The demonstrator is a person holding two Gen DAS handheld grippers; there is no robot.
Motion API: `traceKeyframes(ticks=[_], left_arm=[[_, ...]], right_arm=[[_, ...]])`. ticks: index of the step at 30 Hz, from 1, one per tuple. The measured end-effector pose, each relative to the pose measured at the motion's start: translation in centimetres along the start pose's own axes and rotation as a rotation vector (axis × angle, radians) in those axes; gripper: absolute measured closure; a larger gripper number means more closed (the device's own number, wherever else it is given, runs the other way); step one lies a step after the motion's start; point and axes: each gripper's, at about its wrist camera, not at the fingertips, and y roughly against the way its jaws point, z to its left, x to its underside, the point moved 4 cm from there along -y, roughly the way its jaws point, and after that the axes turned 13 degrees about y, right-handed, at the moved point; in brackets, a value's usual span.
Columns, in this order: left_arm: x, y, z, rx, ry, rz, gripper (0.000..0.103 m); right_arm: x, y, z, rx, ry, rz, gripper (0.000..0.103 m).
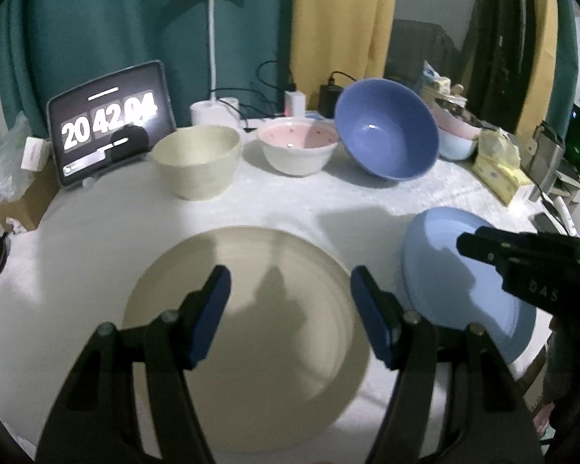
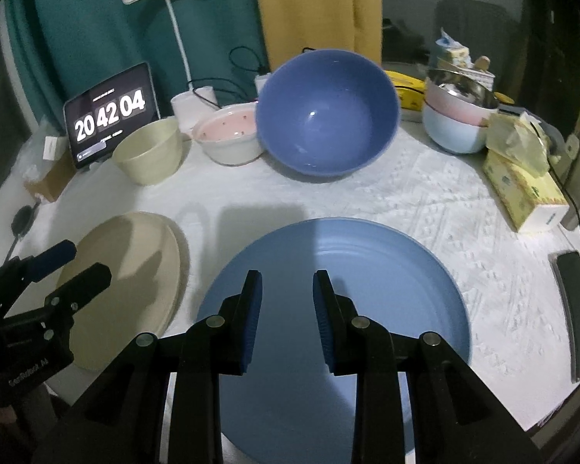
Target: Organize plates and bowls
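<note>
A beige plate (image 1: 247, 332) lies on the white tablecloth under my left gripper (image 1: 290, 282), which is open and empty above it. A light blue plate (image 2: 367, 290) lies to its right, under my right gripper (image 2: 286, 278), which is open and empty above it. The blue plate also shows in the left wrist view (image 1: 437, 266), and the beige plate in the right wrist view (image 2: 135, 270). Behind stand a cream bowl (image 1: 197, 158), a pink-lined white bowl (image 1: 297, 147) and a big blue bowl (image 1: 386, 127) tilted on its side.
A tablet clock (image 1: 108, 120) and a white desk lamp (image 1: 212, 108) stand at the back left. Stacked pastel bowls (image 2: 456, 123), a yellow tissue box (image 2: 522, 189) and a dark phone (image 2: 576, 309) sit at the right. Cables run along the back edge.
</note>
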Motion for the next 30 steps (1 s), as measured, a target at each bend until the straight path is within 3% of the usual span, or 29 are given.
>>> traceKeyframes(ticks=[30], left_arm=[[-0.6, 0.0, 10.2, -0.138, 0.121, -0.045, 0.037]], right_arm=[[-3.0, -3.5, 7.5, -0.052, 0.124, 0.059, 0.074]])
